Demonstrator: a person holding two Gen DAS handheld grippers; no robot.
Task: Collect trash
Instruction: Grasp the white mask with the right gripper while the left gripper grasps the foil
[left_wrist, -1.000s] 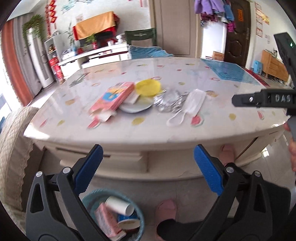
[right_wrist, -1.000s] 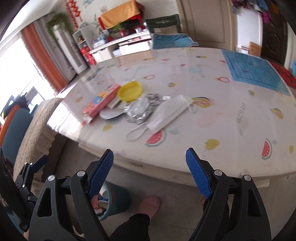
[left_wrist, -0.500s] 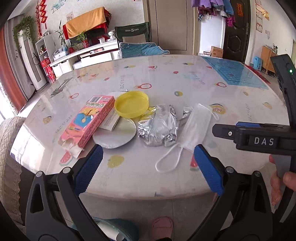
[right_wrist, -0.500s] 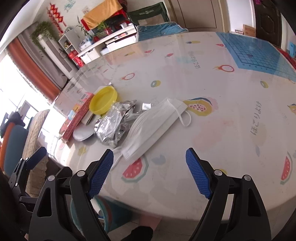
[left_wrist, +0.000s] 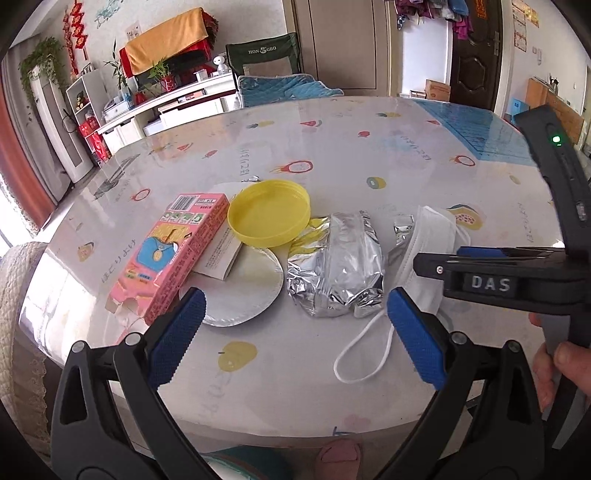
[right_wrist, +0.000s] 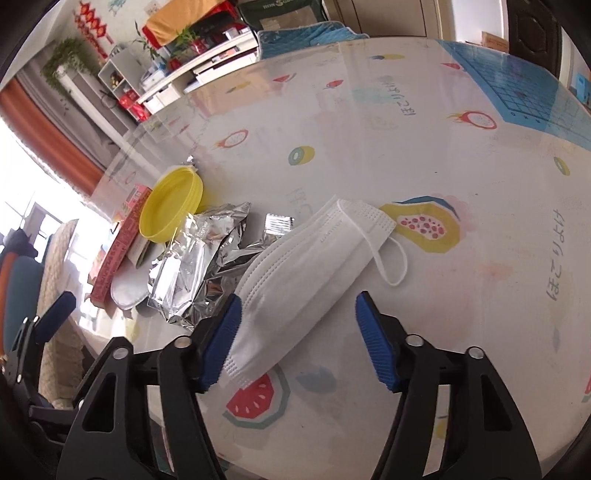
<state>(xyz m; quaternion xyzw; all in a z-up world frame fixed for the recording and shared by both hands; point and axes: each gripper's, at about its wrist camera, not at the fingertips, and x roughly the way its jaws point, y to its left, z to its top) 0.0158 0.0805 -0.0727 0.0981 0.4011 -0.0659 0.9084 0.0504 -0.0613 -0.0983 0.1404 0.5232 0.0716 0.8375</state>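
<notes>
Trash lies on the fruit-print table (left_wrist: 369, 155): a pink carton (left_wrist: 173, 254), a yellow lid (left_wrist: 269, 212), a white paper plate (left_wrist: 247, 288), crumpled silver foil (left_wrist: 338, 266) and a white face mask (left_wrist: 428, 254). My left gripper (left_wrist: 295, 336) is open and empty, just short of the plate and foil. My right gripper (right_wrist: 297, 339) is open, its fingers on either side of the near end of the mask (right_wrist: 306, 284), not closed on it. The foil (right_wrist: 192, 262), lid (right_wrist: 171, 201) and carton (right_wrist: 118, 247) lie to its left.
A teal waste bin's rim (left_wrist: 236, 458) shows under the table's near edge, beside a pink slipper (left_wrist: 338, 458). A chair with a blue cushion (left_wrist: 280, 88) stands at the table's far side. A white shelf unit (left_wrist: 155, 110) is behind.
Both grippers rose from below the table edge and moved forward over the table. The right gripper now straddles the mask; the left one has neared the plate and foil.
</notes>
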